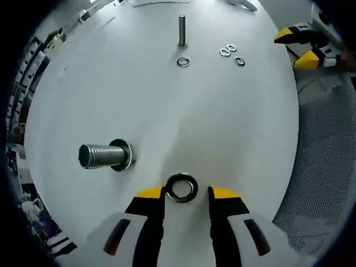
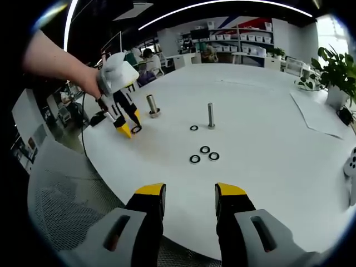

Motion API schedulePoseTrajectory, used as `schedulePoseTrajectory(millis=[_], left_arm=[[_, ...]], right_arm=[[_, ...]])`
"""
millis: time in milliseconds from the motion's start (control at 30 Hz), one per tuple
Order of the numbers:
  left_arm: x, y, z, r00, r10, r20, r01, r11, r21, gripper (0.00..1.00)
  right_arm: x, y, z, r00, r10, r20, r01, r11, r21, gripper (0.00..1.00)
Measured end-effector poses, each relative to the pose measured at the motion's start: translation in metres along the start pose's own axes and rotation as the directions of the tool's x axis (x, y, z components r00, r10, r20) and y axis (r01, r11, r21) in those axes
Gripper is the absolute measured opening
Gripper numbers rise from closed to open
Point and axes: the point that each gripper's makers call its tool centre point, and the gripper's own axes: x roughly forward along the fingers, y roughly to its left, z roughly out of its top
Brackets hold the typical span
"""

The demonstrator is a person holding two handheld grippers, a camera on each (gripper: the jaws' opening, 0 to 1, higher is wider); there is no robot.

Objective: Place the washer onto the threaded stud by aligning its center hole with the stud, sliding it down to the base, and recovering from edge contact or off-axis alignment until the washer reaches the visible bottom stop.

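the washer [image 1: 182, 187] lies flat on the white table [image 1: 167, 111], between the left gripper [image 1: 187, 193]'s parted jaws, unclamped, likely lined up for pickup. the thick threaded stud [image 1: 101, 156] stands near. the right gripper [image 2: 189, 197] hangs back, agape, holding nothing.

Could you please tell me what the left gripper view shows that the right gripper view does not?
The left gripper view gives a close look at the washer between the left gripper jaws, lying on the table. The right gripper view shows a person's arm, a potted plant and shelves behind. Both show the thick stud, the thin stud and four loose washers.
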Motion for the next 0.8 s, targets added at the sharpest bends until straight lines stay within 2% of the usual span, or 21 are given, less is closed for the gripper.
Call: schedulePoseTrajectory(millis=[67, 267, 433, 500, 533, 633, 800], left_arm=[[0.0002, 0.0017, 0.0013, 1.000, -0.001, 0.005, 0.001, 0.999, -0.042, 0.30], [0.0009, 0.0028, 0.0003, 1.000, -0.002, 0.022, 0.003, 0.999, -0.036, 0.30], [0.0010, 0.0019, 0.0011, 1.000, -0.002, 0.004, 0.002, 0.999, -0.035, 0.28], [0.0012, 0.0035, -0.0006, 1.000, 0.002, -0.006, -0.002, 0.999, -0.034, 0.21], [-0.0001, 0.0030, -0.0010, 1.000, -0.001, -0.007, 0.000, 0.998, -0.063, 0.21], [0.0018, 0.0044, -0.0009, 1.000, 0.000, -0.012, -0.001, 0.999, -0.052, 0.21], [0.0000, 0.0033, -0.0008, 1.000, 0.006, -0.020, -0.007, 0.997, -0.076, 0.19]], right_arm=[[-0.0003, -0.0005, 0.0002, 1.000, -0.003, 0.001, 0.003, 1.000, 0.001, 0.38], [-0.0006, -0.0005, 0.0003, 1.000, -0.002, 0.002, 0.002, 1.000, 0.002, 0.38], [-0.0008, -0.0016, 0.0009, 1.000, -0.007, 0.008, 0.006, 1.000, 0.009, 0.38], [-0.0008, -0.0013, 0.0008, 1.000, -0.006, 0.007, 0.006, 1.000, 0.007, 0.38], [-0.0008, -0.0013, 0.0010, 1.000, -0.006, 0.007, 0.006, 1.000, 0.007, 0.38], [-0.0012, -0.0017, 0.0015, 1.000, -0.008, 0.010, 0.008, 1.000, 0.011, 0.38], [-0.0010, -0.0014, 0.0016, 1.000, -0.007, 0.011, 0.007, 1.000, 0.009, 0.38]])
